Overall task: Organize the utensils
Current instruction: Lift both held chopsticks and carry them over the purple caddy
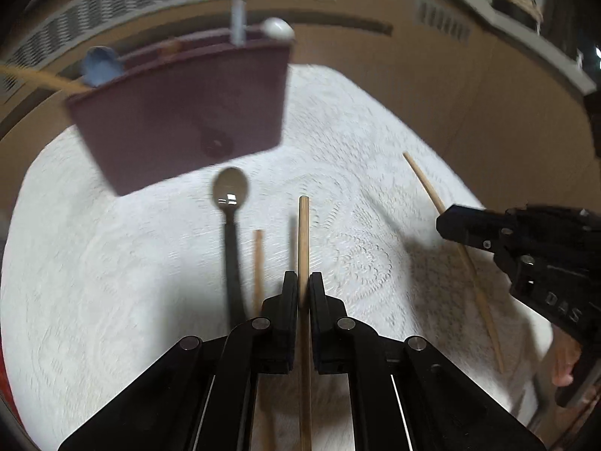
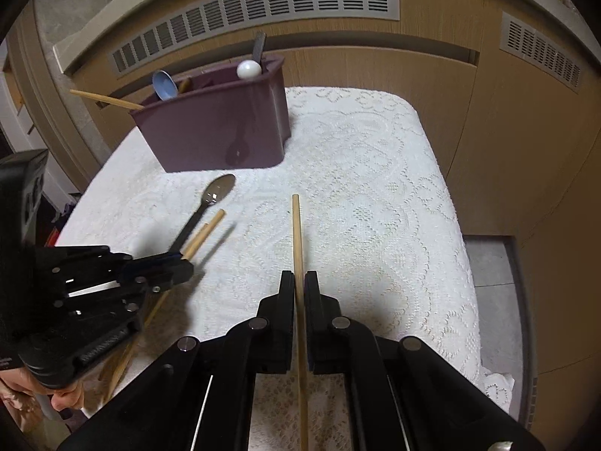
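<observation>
Wooden chopsticks sit in both grippers. The left gripper [image 1: 303,287] has its jaws pressed onto a chopstick [image 1: 303,233] that runs straight ahead between the fingers, its tip pointing toward the caddy [image 1: 180,120]. The right gripper [image 2: 299,285] pinches a second stick [image 2: 297,233] the same way, the shaft lying along the gripper's axis and reaching out over the lace cloth [image 2: 375,188].

The maroon caddy stands upright at the far end of the cloth, ahead and to the left of both tools. In it are a blue spoon [image 2: 164,84], a white spoon [image 2: 248,69], a dark handle [image 2: 258,47] and a chopstick leaning out over its left rim [image 2: 107,99].

On the cloth, a metal spoon [image 2: 218,191] lies just in front of the caddy, bowl toward it and black handle toward the left gripper. A loose chopstick [image 1: 257,263] lies just beside that handle, between it and the left gripper's held stick; the left view is blurred, so whether stick and handle touch cannot be told.

From the right view the left gripper comes in low from the left edge, level with the cloth, with a hand [image 2: 56,394] around its grip. From the left view the right gripper [image 1: 443,223] enters from the right edge, its stick [image 1: 424,184] angled up and to the left.
</observation>
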`<state>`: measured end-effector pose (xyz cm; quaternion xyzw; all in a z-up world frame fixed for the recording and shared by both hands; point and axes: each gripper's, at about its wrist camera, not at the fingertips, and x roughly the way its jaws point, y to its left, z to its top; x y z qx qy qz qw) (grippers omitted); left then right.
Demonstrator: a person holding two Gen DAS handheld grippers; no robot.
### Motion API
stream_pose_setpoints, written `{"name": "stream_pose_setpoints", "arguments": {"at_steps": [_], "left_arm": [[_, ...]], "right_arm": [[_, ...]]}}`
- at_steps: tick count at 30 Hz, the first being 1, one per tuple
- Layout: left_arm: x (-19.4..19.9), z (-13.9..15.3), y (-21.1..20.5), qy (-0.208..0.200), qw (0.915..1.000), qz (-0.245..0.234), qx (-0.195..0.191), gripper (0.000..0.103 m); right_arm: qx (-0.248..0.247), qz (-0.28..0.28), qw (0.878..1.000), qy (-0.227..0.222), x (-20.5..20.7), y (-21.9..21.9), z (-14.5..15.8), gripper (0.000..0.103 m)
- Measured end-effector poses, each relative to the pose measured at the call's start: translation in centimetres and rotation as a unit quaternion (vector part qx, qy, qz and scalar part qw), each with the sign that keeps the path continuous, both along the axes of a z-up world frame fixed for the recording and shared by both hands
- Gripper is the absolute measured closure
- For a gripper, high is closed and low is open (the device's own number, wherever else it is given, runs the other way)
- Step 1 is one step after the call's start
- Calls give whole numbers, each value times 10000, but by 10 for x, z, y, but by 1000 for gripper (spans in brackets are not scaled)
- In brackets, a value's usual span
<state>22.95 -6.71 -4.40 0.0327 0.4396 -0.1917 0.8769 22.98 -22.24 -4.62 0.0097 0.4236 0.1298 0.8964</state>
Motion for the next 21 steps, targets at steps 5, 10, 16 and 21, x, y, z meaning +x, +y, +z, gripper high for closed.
{"name": "stream_pose_setpoints", "arguments": {"at_steps": [5,10,16,21], "left_arm": [[-21,25,27,-474,9983,269,-217,97],[-30,47,40,-852,9953,356,-304,97],[-39,64,47,-1040,9930,386,-408,97],[-41,66,52,-1068,9922,434,-480,97]], "right_arm": [[161,118,9998,-75,-6,8,10,97],[289,187,9992,-207,-16,11,23,98],[238,239,9986,-408,-24,13,35,98],[35,361,9991,-225,-20,17,28,98]]}}
